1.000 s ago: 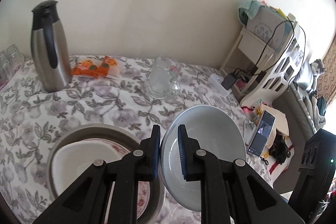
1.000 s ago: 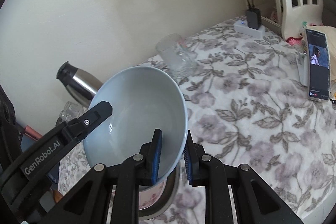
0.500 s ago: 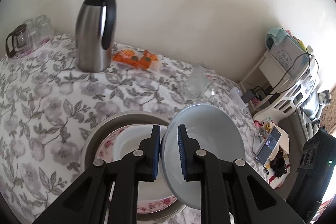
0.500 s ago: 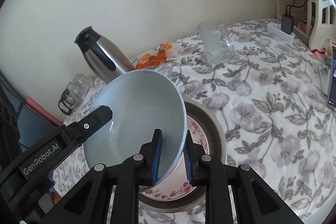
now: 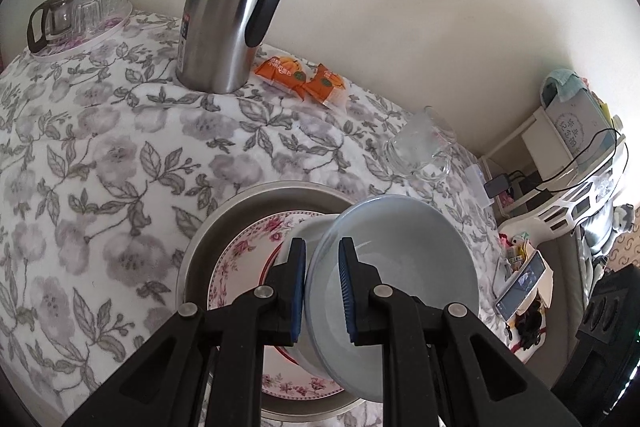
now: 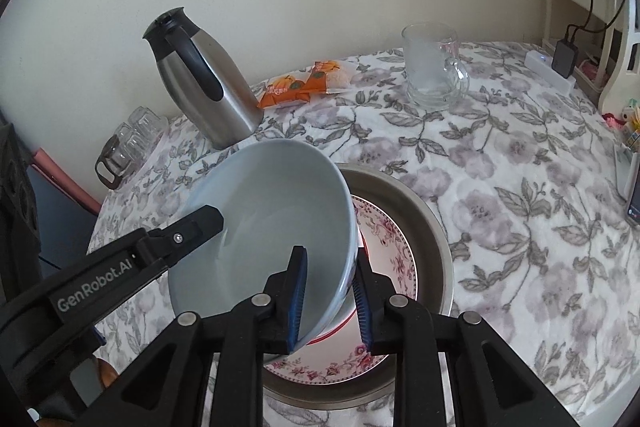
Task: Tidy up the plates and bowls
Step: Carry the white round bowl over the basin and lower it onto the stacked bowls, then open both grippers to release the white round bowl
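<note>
I have the pale blue bowl (image 6: 268, 223) gripped by its rim from two sides, over the steel basin (image 5: 224, 211) that serves as my landmark. My left gripper (image 5: 322, 291) is clamped narrow on the rim nearest the floral plate (image 5: 244, 255); a white bowl edge (image 5: 304, 227) shows just behind it in the basin. My right gripper (image 6: 330, 303) straddles the opposite rim, one pad inside and one outside; its jaws are opening, and the outer pad appears to stand just off the wall.

Step in hand, as I judge it: nesting the blue bowl into the stack inside the basin. The next move calls for levelling the bowl and lowering it centred before the left grip is released.

Orientation: the bowl is tilted, its mouth facing up and toward the steel flask (image 6: 200, 83) beyond the basin. Being round, it has no long axis; its axis of symmetry leans off vertical.
</note>
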`<state>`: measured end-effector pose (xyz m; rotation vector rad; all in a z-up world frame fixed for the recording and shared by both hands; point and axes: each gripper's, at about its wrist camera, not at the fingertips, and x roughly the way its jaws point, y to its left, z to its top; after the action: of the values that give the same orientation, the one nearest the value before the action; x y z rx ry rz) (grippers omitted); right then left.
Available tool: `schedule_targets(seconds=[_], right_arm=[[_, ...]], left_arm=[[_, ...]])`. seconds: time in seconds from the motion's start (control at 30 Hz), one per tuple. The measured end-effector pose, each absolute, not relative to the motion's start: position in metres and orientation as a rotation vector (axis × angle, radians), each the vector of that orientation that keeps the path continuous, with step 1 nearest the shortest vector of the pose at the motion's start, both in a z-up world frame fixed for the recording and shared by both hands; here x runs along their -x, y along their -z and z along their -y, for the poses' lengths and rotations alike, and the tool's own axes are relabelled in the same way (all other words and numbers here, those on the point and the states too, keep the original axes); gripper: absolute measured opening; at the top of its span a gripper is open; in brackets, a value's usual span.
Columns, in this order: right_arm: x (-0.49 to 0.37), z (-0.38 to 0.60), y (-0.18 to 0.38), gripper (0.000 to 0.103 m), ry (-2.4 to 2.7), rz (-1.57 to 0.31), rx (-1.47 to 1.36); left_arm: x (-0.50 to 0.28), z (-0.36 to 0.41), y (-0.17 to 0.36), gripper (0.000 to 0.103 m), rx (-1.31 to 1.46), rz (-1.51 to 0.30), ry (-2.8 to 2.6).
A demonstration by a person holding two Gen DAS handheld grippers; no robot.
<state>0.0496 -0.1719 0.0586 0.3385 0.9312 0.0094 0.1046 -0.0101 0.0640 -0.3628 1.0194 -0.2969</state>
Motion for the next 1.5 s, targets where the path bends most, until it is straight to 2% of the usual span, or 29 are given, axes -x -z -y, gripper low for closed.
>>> schedule_targets(seconds=[0.37, 0.47, 0.8, 0.87, 0.93, 1.03, 1.07, 1.1, 1.13, 1.23, 1.3, 1.37, 1.4, 1.5], right_arm=[[-0.050, 0.165, -0.061, 0.031, -0.028, -0.944, -0.301], [-0.048, 0.169, -0.063, 0.035, -0.015, -0.932, -0.300], [-0.043, 0.178, -0.066, 0.035, -0.006, -0.919, -0.312], [-0.040, 0.180, -0.065, 0.035, -0.003, -0.919, -0.315], [-0.037, 0.181, -0.065, 0.035, -0.001, -0.918, -0.313], [-0.031, 0.182, -0.064, 0.036, 0.010, -0.918, -0.305], [-0.029, 0.182, -0.065, 0.042, 0.014, -0.916, -0.302], [-0.027, 0.182, -0.066, 0.047, 0.017, -0.912, -0.300], [-0.025, 0.182, -0.067, 0.057, 0.022, -0.904, -0.295], [-0.017, 0.179, -0.073, 0.059, 0.023, -0.879, -0.278], [-0.013, 0.177, -0.074, 0.064, 0.024, -0.872, -0.267], [-0.008, 0.173, -0.074, 0.075, 0.025, -0.867, -0.251], [-0.006, 0.172, -0.073, 0.077, 0.023, -0.866, -0.245], [0.000, 0.169, -0.069, 0.084, 0.029, -0.866, -0.225]], left_arm=[[-0.107, 0.001, -0.057, 0.013, 0.388, -1.034, 0.243], [-0.107, 0.000, -0.055, 0.012, 0.395, -1.038, 0.240], [-0.107, -0.002, -0.061, 0.013, 0.394, -1.045, 0.230], [-0.104, -0.004, -0.065, 0.017, 0.393, -1.035, 0.223], [-0.100, -0.008, -0.071, 0.029, 0.384, -1.016, 0.213], [-0.092, -0.013, -0.079, 0.037, 0.384, -0.989, 0.209], [-0.089, -0.015, -0.082, 0.039, 0.383, -0.981, 0.204], [-0.086, -0.017, -0.083, 0.047, 0.379, -0.976, 0.197], [-0.082, -0.018, -0.086, 0.055, 0.372, -0.967, 0.185], [-0.072, -0.023, -0.089, 0.065, 0.344, -0.954, 0.145], [-0.067, -0.025, -0.088, 0.073, 0.324, -0.950, 0.115], [-0.061, -0.027, -0.087, 0.080, 0.295, -0.944, 0.078], [-0.058, -0.028, -0.085, 0.085, 0.281, -0.943, 0.060], [-0.048, -0.034, -0.078, 0.088, 0.242, -0.949, 0.012]])
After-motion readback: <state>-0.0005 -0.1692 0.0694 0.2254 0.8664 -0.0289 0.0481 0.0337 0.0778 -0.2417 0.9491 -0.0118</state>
